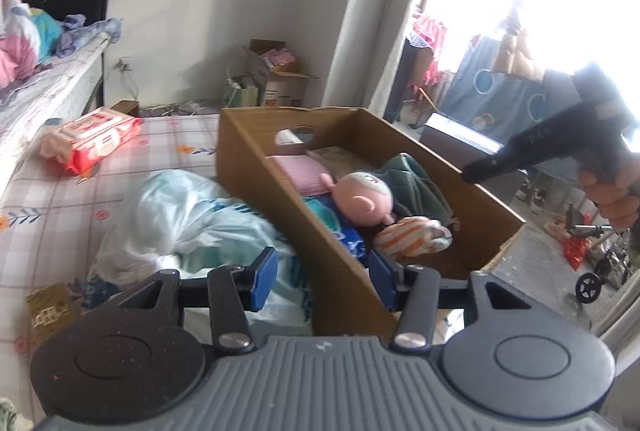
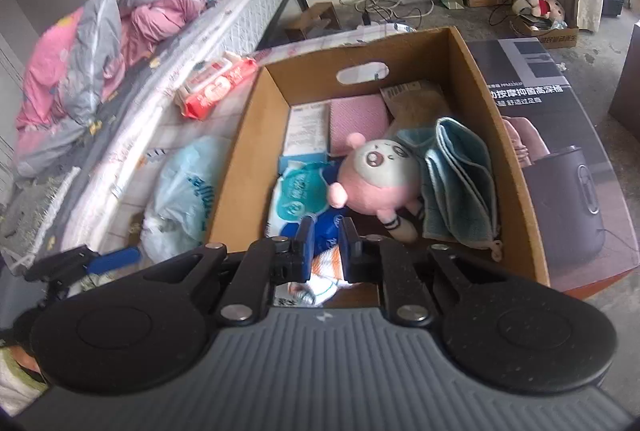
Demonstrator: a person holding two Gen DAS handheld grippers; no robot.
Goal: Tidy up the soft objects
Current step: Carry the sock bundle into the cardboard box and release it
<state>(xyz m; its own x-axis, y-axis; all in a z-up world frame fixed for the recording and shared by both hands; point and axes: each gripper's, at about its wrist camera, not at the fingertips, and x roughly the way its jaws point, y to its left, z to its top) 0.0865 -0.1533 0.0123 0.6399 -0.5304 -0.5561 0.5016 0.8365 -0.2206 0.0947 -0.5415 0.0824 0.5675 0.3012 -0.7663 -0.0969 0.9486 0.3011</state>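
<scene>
I am looking down into the cardboard box (image 2: 472, 71), which is sitting on the mattress (image 1: 52, 191) and already holding most of the soft things: the pink plush doll (image 2: 380, 175) lying in the middle, a folded blue towel (image 2: 460, 183) at its right, a pink cloth (image 2: 356, 119) at the far end, and a striped orange-and-white cloth (image 1: 412, 237) at the near end. The right gripper (image 2: 325, 251) is hovering over that near end with its jaws clenched and nothing pinched between them. The left gripper (image 1: 322, 281) is standing released, straddling the box's near-left wall, one pad outside and one inside, gripping nothing.

Still outside, just left of the box, a crumpled pale plastic bag (image 1: 180, 215) is lying on the mattress. I am judging it light, limp and slippery, likely to slide or billow if taken by one thin layer, so I would be pinching a bunched fold near its top. A red wipes pack (image 1: 96, 141) is resting farther off.
</scene>
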